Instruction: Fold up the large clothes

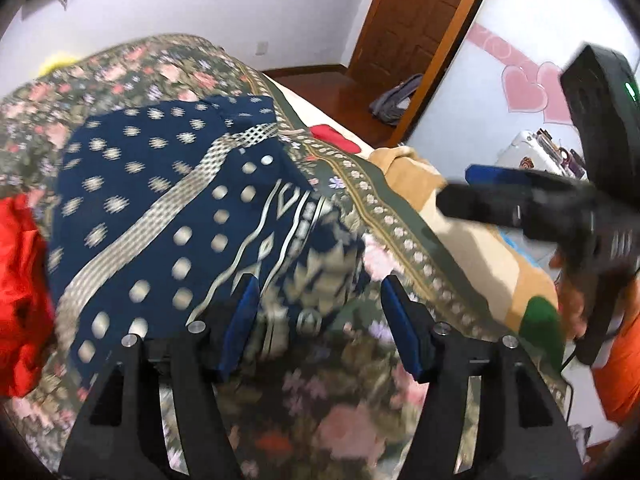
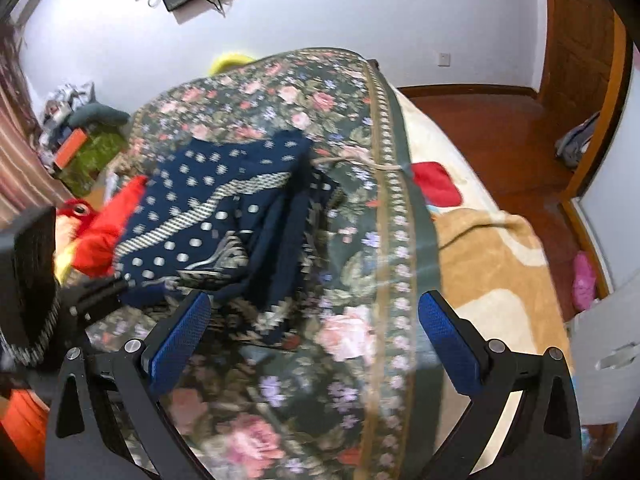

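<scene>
Both grippers, left (image 1: 316, 300) and right (image 2: 314, 320), are held wide open, empty, above the navy patterned garment (image 1: 168, 200) spread on the floral-quilted bed (image 2: 348, 344).

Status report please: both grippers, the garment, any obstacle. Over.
Left gripper open, empty, above the navy patterned garment. Right gripper open, empty. Garment partly folded on floral bedspread. Red cloth touches its left edge.
</scene>
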### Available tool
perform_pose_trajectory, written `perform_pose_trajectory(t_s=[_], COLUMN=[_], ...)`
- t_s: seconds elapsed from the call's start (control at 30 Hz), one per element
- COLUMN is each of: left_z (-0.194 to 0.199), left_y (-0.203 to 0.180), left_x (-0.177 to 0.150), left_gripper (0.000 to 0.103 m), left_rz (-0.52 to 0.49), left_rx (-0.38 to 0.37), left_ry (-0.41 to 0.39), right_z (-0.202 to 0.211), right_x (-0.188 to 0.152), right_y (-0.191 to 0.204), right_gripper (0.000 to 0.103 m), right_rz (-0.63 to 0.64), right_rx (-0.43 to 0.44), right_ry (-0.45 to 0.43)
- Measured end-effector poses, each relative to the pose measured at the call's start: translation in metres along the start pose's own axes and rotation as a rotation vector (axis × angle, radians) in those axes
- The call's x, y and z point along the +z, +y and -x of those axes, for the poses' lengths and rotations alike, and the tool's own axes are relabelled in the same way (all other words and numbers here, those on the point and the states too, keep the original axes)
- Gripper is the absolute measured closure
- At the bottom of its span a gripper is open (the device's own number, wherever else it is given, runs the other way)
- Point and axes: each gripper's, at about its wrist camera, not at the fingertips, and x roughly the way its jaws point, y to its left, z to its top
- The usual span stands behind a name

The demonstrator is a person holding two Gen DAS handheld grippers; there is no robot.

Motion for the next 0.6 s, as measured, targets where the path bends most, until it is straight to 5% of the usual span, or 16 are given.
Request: perform_pose_trajectory(t_s=[0.13, 0.43, 0.6], left_z=[0.023, 0.077, 0.085], left_y=[0.017, 0.045, 0.088], left_x=[-0.015, -0.026, -0.026], left_gripper=[0.041, 0.039, 0.019], left_rz=[0.051, 0.058, 0.235], left_rx=[-0.012, 0.212, 0.196], left_ry=[-0.025, -0.118, -0.206], right_z=[-0.005, -0.045, -0.067], right_x=[0.003, 0.001, 0.001], right_y=[0.011, 0.054, 0.058], right_gripper=[0.000, 0.000, 0.000], right_rz=[-0.051, -0.007, 0.041], right_rx=[0.073, 0.122, 0.073], right_ry=[0.009, 0.069, 0.129])
